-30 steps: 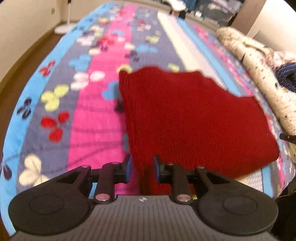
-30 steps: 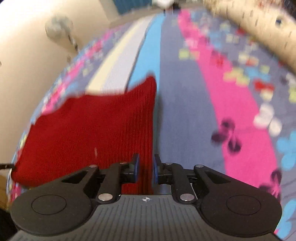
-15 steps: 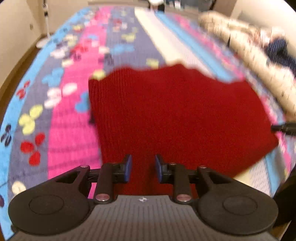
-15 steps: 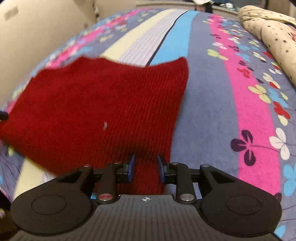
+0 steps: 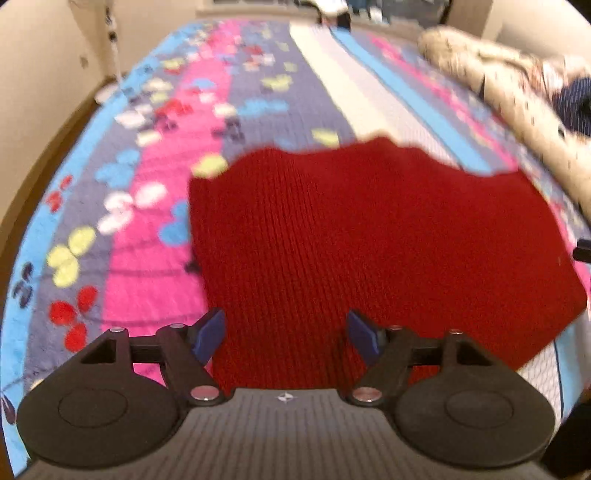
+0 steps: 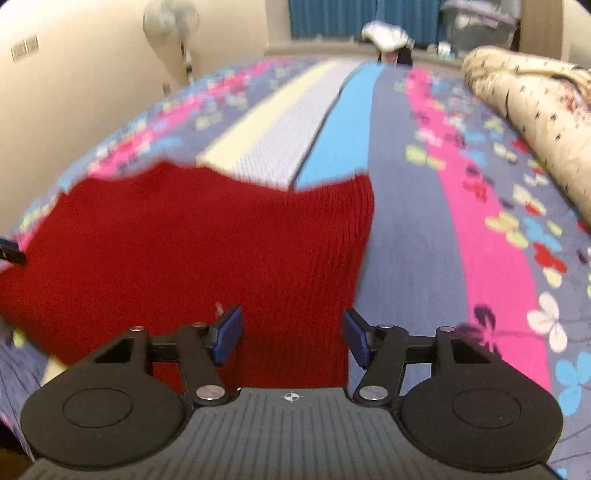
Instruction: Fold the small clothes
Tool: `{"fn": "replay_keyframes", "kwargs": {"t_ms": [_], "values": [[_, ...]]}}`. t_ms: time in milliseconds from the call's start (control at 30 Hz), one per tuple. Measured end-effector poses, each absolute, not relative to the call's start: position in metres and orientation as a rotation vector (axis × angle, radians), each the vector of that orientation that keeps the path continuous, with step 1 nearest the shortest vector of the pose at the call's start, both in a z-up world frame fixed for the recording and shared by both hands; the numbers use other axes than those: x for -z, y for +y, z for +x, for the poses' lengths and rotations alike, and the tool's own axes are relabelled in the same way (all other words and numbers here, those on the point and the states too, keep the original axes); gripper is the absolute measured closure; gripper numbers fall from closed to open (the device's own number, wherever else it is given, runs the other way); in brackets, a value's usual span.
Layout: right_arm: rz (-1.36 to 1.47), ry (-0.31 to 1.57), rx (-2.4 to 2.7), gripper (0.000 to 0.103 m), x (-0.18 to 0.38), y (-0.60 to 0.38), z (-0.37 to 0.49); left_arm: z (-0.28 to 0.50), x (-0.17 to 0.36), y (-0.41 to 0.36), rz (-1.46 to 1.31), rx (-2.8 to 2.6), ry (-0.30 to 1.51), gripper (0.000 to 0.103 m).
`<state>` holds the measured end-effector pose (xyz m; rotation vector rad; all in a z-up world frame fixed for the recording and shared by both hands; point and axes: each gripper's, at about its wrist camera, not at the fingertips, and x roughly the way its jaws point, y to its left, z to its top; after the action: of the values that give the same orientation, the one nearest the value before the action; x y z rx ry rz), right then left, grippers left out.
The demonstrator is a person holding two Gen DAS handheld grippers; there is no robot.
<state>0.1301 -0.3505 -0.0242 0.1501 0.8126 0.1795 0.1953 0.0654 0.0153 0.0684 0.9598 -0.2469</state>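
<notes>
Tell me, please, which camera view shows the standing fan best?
The right wrist view: the standing fan appears with its round head and pole against the wall, beyond the striped bedspread. The left wrist view shows only a blurred pole and base at far left.

The left tongs (image 5: 286,334) and the right tongs (image 6: 291,334) are both pointing forward and slightly downward with their blue-padded fingers (image 5: 208,334) spread wide apart and gripping nothing, each pair's black tip just showing at the edge of the other's view.
</notes>
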Motion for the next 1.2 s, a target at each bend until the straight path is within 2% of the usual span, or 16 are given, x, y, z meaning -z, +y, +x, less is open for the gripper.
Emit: {"fn": "replay_keyframes", "kwargs": {"t_ms": [100, 200, 267, 500, 833, 900, 1000, 1067, 1167, 1200], "values": [[0.122, 0.712, -0.141, 0.041, 0.007, -0.341, 0.125, 0.191, -0.024, 0.067, 0.06, 0.23, 0.906, 0.024], [0.106, 0.626, -0.144, 0.04, -0.008, -0.33, 0.123, 0.188, -0.026, 0.065, 0.073, 0.226, 0.925, 0.019], [0.112, 0.588, -0.146, 0.038, -0.016, -0.32, 0.123, 0.185, -0.021, 0.062, 0.112, 0.221, 0.928, 0.019], [0.118, 0.555, -0.14, 0.033, -0.03, -0.28, 0.127, 0.167, -0.03, 0.069, 0.157, 0.187, 0.842, 0.019], [0.041, 0.586, -0.201, 0.035, -0.032, -0.207, 0.134, 0.153, -0.053, 0.11, -0.062, 0.025, 0.811, 0.018], [0.024, 0.583, -0.243, 0.041, -0.032, -0.191, 0.133, 0.153, -0.053, 0.113, -0.054, -0.012, 0.821, 0.018], [0.002, 0.588, -0.294, 0.056, -0.029, -0.169, 0.135, 0.155, -0.05, 0.118, -0.05, -0.048, 0.84, 0.018], [-0.002, 0.597, -0.328, 0.072, -0.026, -0.156, 0.136, 0.156, -0.049, 0.123, -0.062, -0.054, 0.846, 0.018], [-0.008, 0.596, -0.369, 0.089, -0.023, -0.136, 0.135, 0.158, -0.047, 0.125, -0.061, -0.059, 0.852, 0.018], [-0.013, 0.594, -0.381, 0.09, -0.021, -0.13, 0.134, 0.159, -0.047, 0.126, -0.057, -0.059, 0.855, 0.018]]}}
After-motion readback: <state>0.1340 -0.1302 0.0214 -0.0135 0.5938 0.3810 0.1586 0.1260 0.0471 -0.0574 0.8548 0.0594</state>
